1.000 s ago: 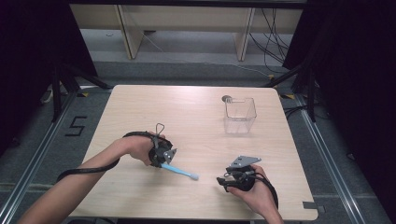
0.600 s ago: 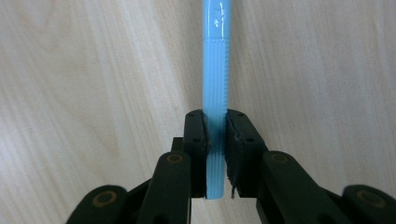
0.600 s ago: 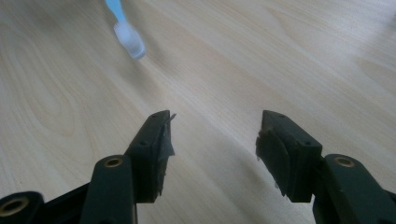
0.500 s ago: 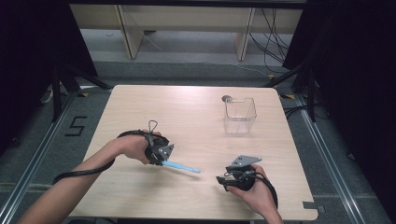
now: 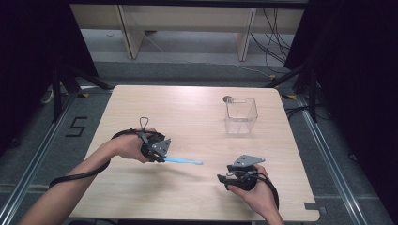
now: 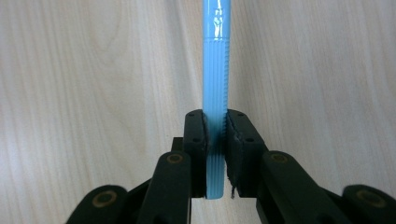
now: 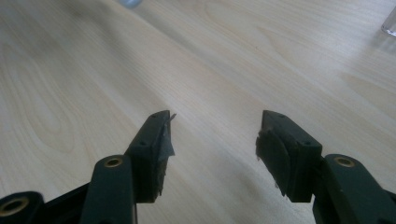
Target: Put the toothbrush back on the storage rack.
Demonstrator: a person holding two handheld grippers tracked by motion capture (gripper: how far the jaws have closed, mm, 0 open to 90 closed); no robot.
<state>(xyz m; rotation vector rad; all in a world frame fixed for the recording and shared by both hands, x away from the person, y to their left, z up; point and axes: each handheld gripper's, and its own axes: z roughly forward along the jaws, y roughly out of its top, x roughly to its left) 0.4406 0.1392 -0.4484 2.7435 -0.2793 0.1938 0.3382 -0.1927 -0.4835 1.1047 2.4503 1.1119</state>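
Observation:
A light-blue pen [image 5: 183, 161] [image 6: 215, 84] sticks out to the right from my left gripper [image 5: 162, 155] [image 6: 215, 128], whose pads are shut on its ribbed end. The pen hangs a little above the wooden table [image 5: 187, 112], roughly level. My right gripper [image 5: 225, 179] [image 7: 215, 135] rests low near the table's front right, jaws wide open with nothing between them, pointing left toward the pen's tip.
A clear square plastic container [image 5: 241, 114] stands at the back right of the table, with a small dark round object [image 5: 228, 99] just behind it. Dark floor and metal frame rails surround the table.
The left gripper has lifted the pen off the table and drawn it slightly back and left; the pen now hangs more level. The right gripper has kept still.

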